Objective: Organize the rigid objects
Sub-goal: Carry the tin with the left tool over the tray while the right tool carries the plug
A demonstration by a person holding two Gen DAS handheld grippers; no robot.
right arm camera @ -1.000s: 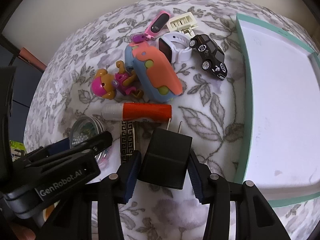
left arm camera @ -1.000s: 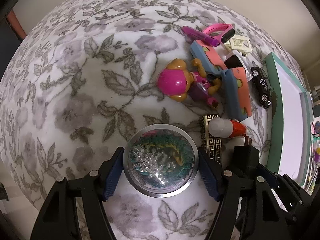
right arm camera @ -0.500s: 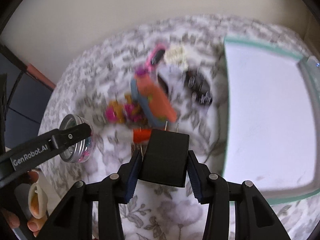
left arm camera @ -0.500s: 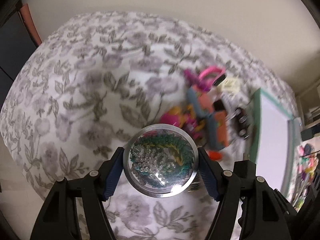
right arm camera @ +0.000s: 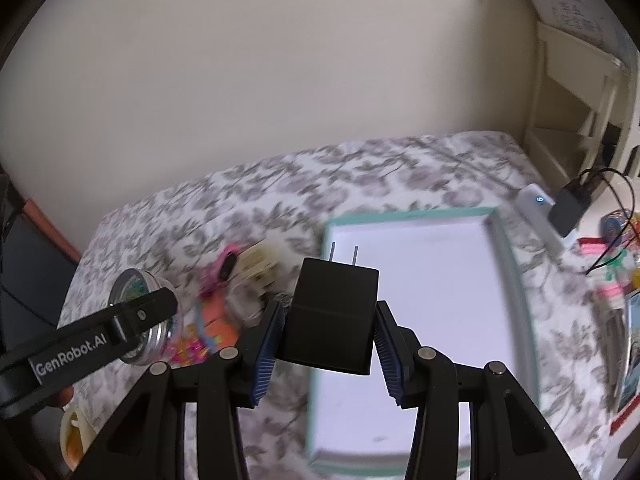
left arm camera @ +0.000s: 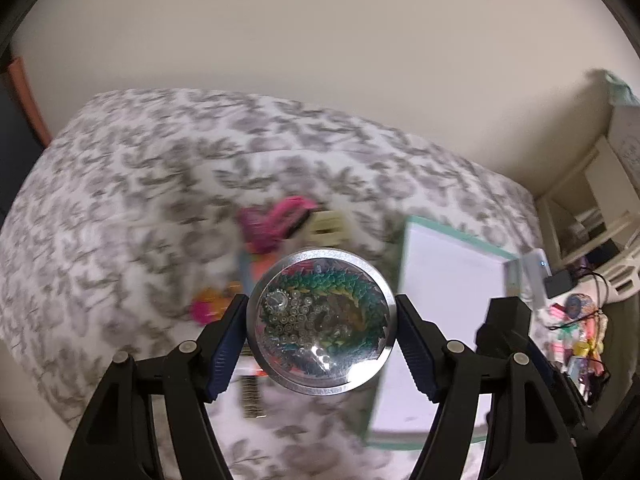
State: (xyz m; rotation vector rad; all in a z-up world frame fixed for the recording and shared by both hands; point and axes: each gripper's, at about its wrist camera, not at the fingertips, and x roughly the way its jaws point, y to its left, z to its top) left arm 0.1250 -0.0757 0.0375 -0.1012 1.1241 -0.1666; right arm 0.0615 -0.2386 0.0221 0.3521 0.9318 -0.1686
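While both loads hang above the bed, the empty tray (right arm camera: 440,300) lies ahead of and below the right gripper (right arm camera: 330,322).

The plug (right arm camera: 332,316), prongs pointing forward, is clamped in the right gripper, directly over the tray's near half; the tray's long axis runs away from it. The left gripper (left arm camera: 320,316) grips the tin (left arm camera: 321,316), with the tray (left arm camera: 448,280) off to its right, so the right hand is nearer.

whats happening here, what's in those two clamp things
A person is tidying small items off a floral bedspread. The left tool holds a round clear-lidded tin of beads, and the right tool holds a black plug adapter. Both are up in the air near the empty teal-rimmed tray.
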